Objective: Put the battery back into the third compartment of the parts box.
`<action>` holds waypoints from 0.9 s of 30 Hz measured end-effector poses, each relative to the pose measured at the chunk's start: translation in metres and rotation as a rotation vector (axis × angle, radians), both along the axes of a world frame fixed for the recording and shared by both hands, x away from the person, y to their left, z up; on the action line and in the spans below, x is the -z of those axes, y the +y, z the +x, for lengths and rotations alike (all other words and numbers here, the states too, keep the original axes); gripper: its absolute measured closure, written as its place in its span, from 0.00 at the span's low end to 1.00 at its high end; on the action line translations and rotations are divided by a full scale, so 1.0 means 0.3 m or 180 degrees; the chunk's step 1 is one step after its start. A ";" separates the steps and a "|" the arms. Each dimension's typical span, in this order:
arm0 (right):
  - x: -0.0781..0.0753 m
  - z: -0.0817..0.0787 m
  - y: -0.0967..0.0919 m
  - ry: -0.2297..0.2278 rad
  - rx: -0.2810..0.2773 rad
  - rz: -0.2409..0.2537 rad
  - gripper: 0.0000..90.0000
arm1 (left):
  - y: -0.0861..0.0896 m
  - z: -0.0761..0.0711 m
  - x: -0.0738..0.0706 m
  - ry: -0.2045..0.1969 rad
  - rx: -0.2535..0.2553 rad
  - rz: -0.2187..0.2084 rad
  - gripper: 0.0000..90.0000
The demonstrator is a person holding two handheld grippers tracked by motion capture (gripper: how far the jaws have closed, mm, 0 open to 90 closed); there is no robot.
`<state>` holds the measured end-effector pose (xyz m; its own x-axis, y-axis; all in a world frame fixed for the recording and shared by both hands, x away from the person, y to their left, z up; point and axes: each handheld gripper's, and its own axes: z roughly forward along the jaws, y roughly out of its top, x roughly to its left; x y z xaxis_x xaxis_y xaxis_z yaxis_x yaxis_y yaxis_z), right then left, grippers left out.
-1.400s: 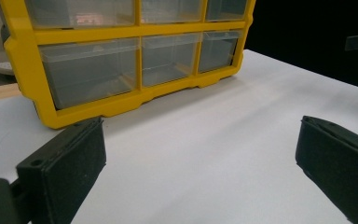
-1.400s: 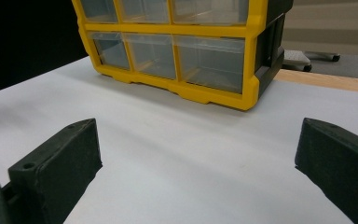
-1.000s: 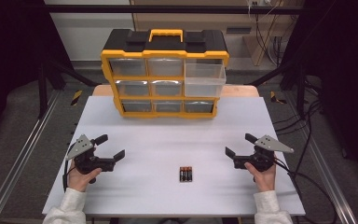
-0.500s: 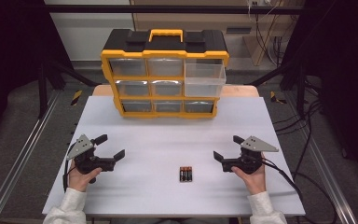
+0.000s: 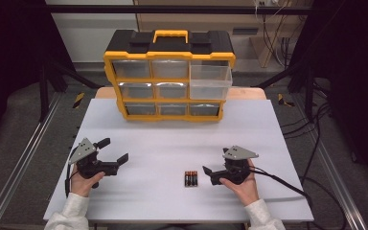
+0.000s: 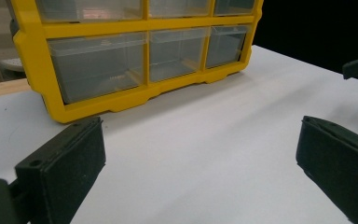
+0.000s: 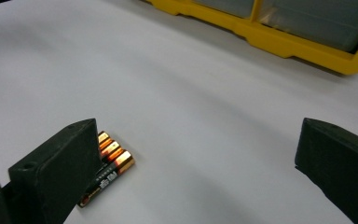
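Left hand (image 5: 82,182): low on the white table (image 5: 172,211) at its near left corner, wrist resting on the surface, knuckles turned toward the middle.
Left gripper (image 5: 116,152): jaws spread wide, nothing between them; in the left gripper view it looks toward the bottom drawers of the yellow organizer (image 6: 135,60).
Batteries (image 5: 190,178): three lying side by side, touching one another, flat on the table at the near middle, well apart from the left gripper.
Right gripper (image 5: 209,175): jaws wide apart, empty, just right of the batteries; in the right gripper view they (image 7: 106,168) lie beside its left jaw, partly hidden behind it.
Right hand (image 5: 242,184): near edge, palm cupped under the gripper, pointing left.
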<state>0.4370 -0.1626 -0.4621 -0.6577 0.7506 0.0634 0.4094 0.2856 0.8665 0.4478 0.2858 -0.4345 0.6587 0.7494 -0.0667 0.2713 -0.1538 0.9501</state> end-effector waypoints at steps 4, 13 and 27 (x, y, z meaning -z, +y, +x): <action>0.014 -0.004 0.033 0.0070 -0.0045 -0.0060 0.01 | -0.001 -0.001 0.000 0.0004 0.0011 0.0014 0.01; 0.050 -0.008 0.093 0.0301 -0.0090 -0.0082 0.06 | -0.001 0.000 0.001 -0.0005 0.0002 0.0023 0.01; 0.098 -0.012 0.142 0.0496 -0.0181 -0.0264 0.25 | -0.006 0.000 0.003 -0.0003 -0.0016 0.0039 0.01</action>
